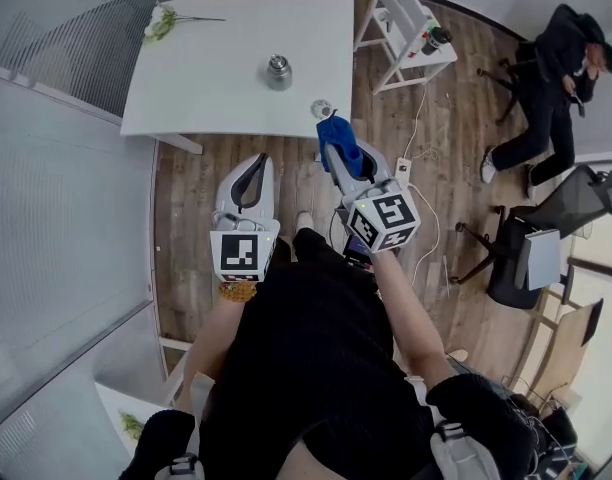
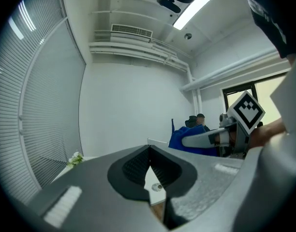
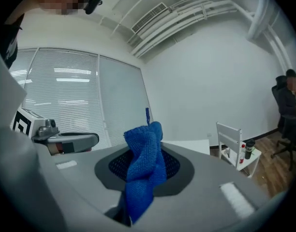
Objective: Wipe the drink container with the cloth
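The drink container [image 1: 278, 71], a small metal flask, stands upright near the middle of the white table [image 1: 206, 78]. It is at about 12 o'clock from both grippers and well apart from them. The blue cloth [image 1: 336, 133] is clamped between the jaws of the right gripper [image 1: 344, 160], just off the table's near edge. The left gripper [image 1: 254, 160], at the right one's 9 o'clock, has its jaws together on nothing. Flowers [image 1: 161, 20] lie at the table's 10 o'clock corner.

floor [image 1: 191, 193]: wood planks | table [image 1: 206, 88]: white (square) | walls [image 2: 128, 110]: white | blinds [image 3: 66, 91] | ceiling strip light [image 2: 196, 6]
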The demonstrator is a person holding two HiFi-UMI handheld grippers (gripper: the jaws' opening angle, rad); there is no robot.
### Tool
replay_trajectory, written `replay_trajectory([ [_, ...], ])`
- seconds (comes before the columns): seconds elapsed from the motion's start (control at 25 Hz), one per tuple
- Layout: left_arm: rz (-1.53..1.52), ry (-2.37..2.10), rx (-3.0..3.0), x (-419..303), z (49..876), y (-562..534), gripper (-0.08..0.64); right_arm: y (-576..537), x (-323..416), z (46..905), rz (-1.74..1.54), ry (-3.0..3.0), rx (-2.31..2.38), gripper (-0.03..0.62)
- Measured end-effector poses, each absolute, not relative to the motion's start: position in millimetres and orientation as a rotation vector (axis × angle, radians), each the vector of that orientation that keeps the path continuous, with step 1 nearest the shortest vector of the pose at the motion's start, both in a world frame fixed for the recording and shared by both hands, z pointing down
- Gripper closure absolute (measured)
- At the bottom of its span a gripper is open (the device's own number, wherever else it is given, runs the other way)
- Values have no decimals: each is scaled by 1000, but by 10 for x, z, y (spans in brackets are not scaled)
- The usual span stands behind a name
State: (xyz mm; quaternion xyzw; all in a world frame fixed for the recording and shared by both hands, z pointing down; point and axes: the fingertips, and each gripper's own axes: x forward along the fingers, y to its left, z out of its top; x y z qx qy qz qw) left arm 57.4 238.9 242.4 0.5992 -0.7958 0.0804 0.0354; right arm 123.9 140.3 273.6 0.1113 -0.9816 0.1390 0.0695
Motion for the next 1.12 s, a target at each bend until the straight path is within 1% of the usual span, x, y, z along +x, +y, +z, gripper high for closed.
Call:
replay_trajectory([
  [0.16, 264, -2420, 1818, 399, 2519, 2143, 557, 1107, 1073, 2908, 556, -2886, 291, 502],
  [0.28, 271, -2401, 1817, 189, 2637, 1977, 557, 943, 871, 3054, 584, -2842, 279, 499],
  [0.6, 255, -2304, 1875, -498, 2985, 1428, 557, 564, 106, 3238, 729, -2799, 178, 494],
  [0.84, 271, -2228, 1997, -1127, 3231, 881, 557, 87, -459, 3383, 749, -2755, 167, 500],
  [1.12, 250, -2057, 2049, -1524, 3665, 503, 547, -450, -926, 3669, 1051, -2685, 186, 495],
])
